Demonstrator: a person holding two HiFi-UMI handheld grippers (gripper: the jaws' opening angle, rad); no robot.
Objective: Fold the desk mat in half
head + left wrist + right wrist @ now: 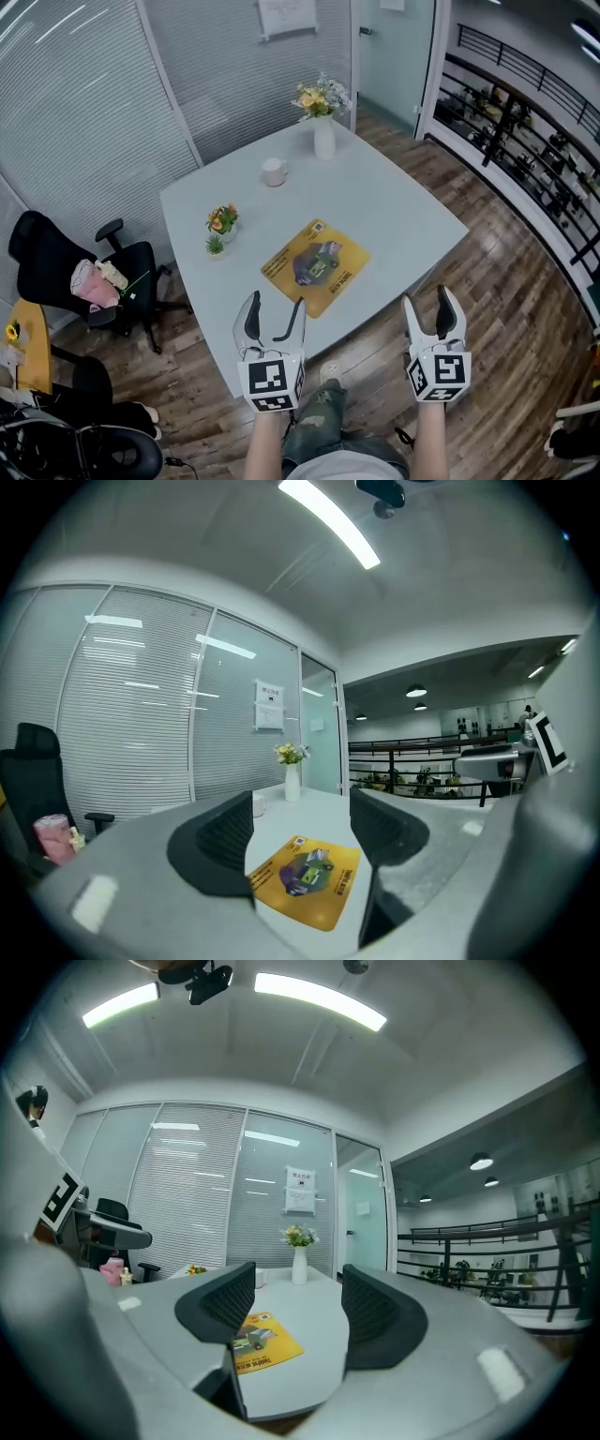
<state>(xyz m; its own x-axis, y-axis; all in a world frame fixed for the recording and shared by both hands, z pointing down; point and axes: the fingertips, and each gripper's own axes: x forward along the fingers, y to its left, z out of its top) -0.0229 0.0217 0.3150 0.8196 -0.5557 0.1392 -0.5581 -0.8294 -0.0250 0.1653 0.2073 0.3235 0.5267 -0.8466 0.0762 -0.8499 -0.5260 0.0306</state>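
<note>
The desk mat (314, 266) lies on the table (403, 211) — behind the mat a flower vase (324, 139) and cup (274, 172), to its left two potted plants (221, 227).

The person is holding both forearms forward, side by side. The left gripper (275, 323) is gaping empty. The right gripper (432, 314) is gaping empty too.

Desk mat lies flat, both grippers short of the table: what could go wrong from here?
The desk mat lies flush on the smooth table; the open left gripper and right gripper may push it along rather than lift a corner.
It sits askew to the near edge, so the halves could misalign.
The small potted plants near its left corner might get knocked.
</note>
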